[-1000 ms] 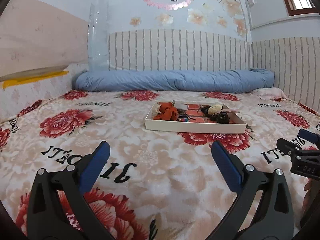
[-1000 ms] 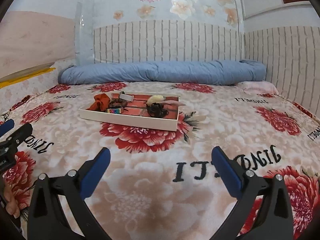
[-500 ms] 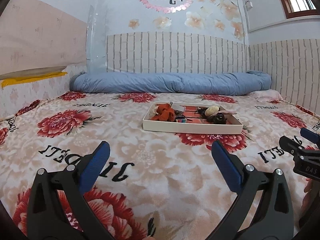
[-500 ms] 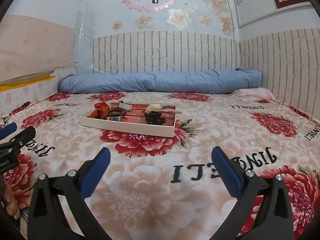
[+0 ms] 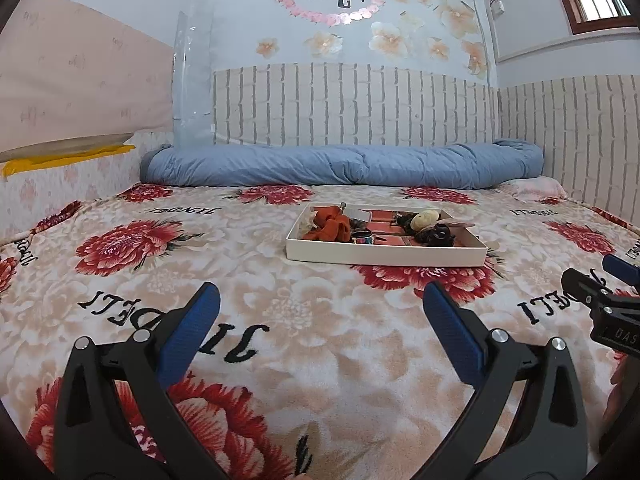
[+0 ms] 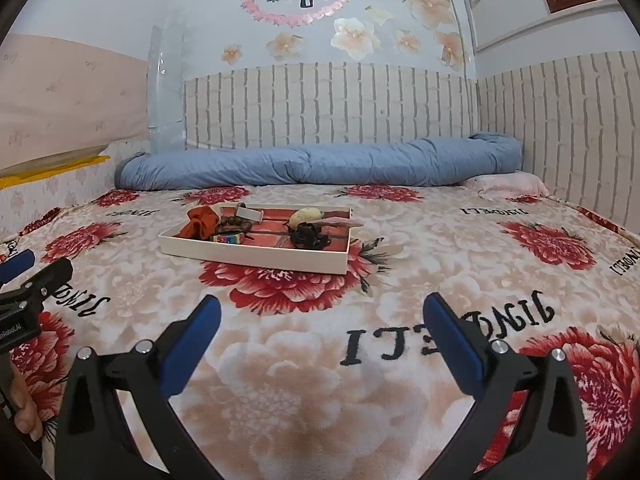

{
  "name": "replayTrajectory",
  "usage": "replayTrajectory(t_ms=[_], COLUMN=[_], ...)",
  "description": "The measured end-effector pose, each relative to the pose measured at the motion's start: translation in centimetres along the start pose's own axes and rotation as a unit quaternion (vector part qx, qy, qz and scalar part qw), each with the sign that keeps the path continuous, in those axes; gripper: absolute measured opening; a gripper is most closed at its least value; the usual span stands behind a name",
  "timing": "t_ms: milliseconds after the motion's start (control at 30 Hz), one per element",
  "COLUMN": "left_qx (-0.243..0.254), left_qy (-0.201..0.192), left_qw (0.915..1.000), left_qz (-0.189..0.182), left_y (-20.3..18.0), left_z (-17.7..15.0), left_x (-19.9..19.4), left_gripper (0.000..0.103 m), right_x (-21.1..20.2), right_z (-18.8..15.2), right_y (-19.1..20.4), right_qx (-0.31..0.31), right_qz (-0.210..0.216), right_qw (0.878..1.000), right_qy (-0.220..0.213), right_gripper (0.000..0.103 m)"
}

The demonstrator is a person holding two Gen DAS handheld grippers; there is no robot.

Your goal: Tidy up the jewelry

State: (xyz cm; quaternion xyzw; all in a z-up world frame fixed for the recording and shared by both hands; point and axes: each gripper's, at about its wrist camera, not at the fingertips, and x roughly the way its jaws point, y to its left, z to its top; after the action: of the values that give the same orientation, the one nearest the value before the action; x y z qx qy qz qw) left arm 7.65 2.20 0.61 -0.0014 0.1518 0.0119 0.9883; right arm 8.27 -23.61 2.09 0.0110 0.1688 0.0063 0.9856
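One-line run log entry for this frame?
phase: pre-grasp | left gripper: open, empty | right gripper: open, empty | tray: on bed, jewelry inside, untouched

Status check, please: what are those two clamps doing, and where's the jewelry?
Left gripper, right gripper: jaws open, empty. Jewelry in white tray ahead on blanket. Nothing in the way.

We count one white tray at mid-frame on the floral blanket. In it: one orange scrunchie, one rainbow-striped bangle, one dark beaded bracelet, one pale oval stone, one black tangle. One rolled blue duvet lies behind. Two grippers are visible.
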Motion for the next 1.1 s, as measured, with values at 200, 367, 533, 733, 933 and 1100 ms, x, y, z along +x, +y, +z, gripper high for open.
replayTrajectory(t_ms=[200,367,533,733,933,1100], left_qx=[0.013,0.01,0.004,0.005,0.004,0.004], left_qy=[-0.005,-0.004,-0.003,-0.003,-0.003,-0.003], left_qw=[0.9999,0.9999,1.0,1.0,1.0,1.0], left_qz=[0.004,0.003,0.001,0.001,0.001,0.001], left_y=[-0.52,-0.53,-0.46,-0.45,-0.44,-0.43], left_z=[-0.03,-0.02,0.01,0.01,0.0,-0.01], left_x=[-0.11,-0.13,-0.06,-0.06,-0.06,-0.06], left_gripper=[0.098,0.098,0.098,0.098,0.098,0.098], right_x=[0.03,0.0,-0.07,-0.07,-0.07,-0.07], right_z=[0.01,-0.04,-0.05,-0.05,-0.06,-0.06], right_y=[-0.01,0.05,0.09,0.07,0.07,0.07], right_qx=[0.0,-0.001,0.001,0.001,0.001,0.001], right_qz=[0.0,-0.001,-0.003,-0.003,-0.003,-0.003], right_qw=[1.0,1.0,1.0,1.0,1.0,1.0], right_qy=[-0.001,-0.003,-0.005,-0.005,-0.005,-0.005], right_gripper=[0.099,0.099,0.099,0.099,0.099,0.099])
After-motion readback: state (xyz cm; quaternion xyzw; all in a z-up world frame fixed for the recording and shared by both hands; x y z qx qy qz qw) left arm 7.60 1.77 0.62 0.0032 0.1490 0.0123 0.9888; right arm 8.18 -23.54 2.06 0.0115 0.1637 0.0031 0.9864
